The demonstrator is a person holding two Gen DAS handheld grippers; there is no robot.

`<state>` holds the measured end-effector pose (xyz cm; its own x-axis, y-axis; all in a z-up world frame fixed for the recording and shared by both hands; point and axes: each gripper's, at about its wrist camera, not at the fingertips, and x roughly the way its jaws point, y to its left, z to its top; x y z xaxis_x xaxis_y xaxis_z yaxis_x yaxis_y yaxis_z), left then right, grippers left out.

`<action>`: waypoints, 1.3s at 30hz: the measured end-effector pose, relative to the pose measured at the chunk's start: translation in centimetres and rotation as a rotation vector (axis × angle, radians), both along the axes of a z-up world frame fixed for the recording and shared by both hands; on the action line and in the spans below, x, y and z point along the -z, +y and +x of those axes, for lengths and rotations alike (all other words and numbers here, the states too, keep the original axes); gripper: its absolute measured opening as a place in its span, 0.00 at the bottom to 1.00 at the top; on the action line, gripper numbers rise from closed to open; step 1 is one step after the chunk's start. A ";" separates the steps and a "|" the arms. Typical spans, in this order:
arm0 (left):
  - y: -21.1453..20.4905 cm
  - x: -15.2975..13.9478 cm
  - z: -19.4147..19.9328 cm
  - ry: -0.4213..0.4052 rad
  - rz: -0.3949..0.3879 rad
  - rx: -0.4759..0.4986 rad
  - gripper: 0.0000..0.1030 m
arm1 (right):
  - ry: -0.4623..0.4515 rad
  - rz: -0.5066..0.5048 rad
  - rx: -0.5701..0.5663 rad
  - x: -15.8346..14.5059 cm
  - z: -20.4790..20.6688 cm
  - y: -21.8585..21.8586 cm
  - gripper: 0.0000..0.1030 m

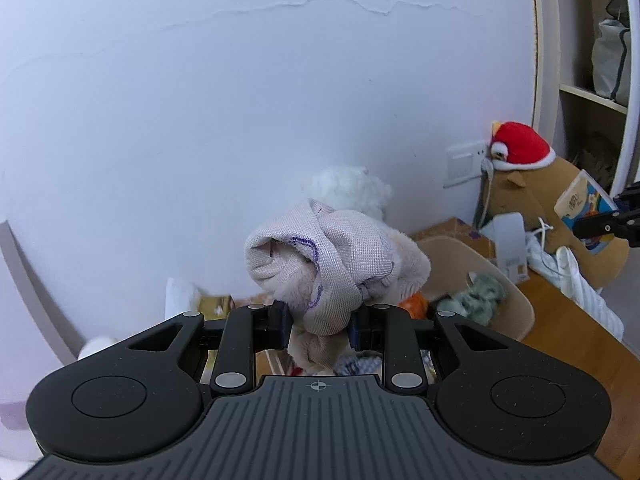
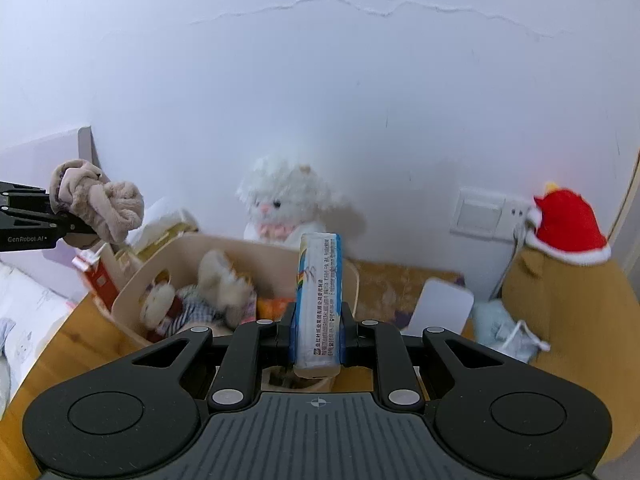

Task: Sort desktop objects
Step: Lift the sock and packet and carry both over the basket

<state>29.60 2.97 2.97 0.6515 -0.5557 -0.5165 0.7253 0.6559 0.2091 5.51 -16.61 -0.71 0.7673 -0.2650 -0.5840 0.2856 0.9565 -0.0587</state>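
Note:
My left gripper (image 1: 319, 326) is shut on a pale pink plush toy wrapped in knit cloth (image 1: 332, 268), held up in the air; the same toy (image 2: 104, 204) shows at the far left of the right wrist view, above the table's left end. My right gripper (image 2: 316, 336) is shut on a flat tissue pack (image 2: 319, 300) with a blue edge and printed text, standing upright between the pads. Below and behind both sits a beige bin (image 2: 132, 292) holding several small plush toys (image 2: 224, 288). The right gripper with its pack (image 1: 588, 208) appears at the right edge of the left wrist view.
A white fluffy plush (image 2: 286, 200) leans on the wall behind the bin. A brown plush with a red hat (image 2: 568, 264) stands at the right by a wall socket (image 2: 486, 214). A white box (image 2: 440, 308), a red carton (image 2: 98, 276) and papers (image 2: 28, 312) lie on the wooden table (image 2: 72, 344).

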 end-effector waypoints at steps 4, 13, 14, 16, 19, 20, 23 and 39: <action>-0.7 -0.3 1.9 0.051 -0.036 -0.006 0.26 | -0.026 -0.027 -0.013 -0.9 2.1 -0.4 0.16; -2.5 0.6 4.2 0.055 -0.013 0.009 0.26 | -0.040 -0.057 -0.061 -1.4 6.2 -0.4 0.16; -2.8 1.0 4.5 0.061 -0.008 0.009 0.26 | -0.036 -0.057 -0.066 -1.2 6.7 -0.4 0.16; -3.3 1.6 5.0 0.074 0.006 0.009 0.26 | -0.025 -0.060 -0.076 -0.7 7.7 -0.3 0.16; -4.1 3.0 5.8 0.102 0.036 0.014 0.26 | -0.001 -0.050 -0.091 0.3 9.3 -0.4 0.16; -4.3 3.6 6.0 0.109 0.049 0.016 0.26 | 0.012 -0.048 -0.097 0.8 9.9 -0.4 0.16; -5.2 5.5 6.8 0.129 0.097 0.008 0.26 | 0.054 -0.037 -0.100 2.4 11.7 -0.7 0.16; -7.7 11.7 8.4 0.322 0.275 -0.025 0.29 | 0.343 0.125 -0.120 11.4 16.9 -1.0 0.17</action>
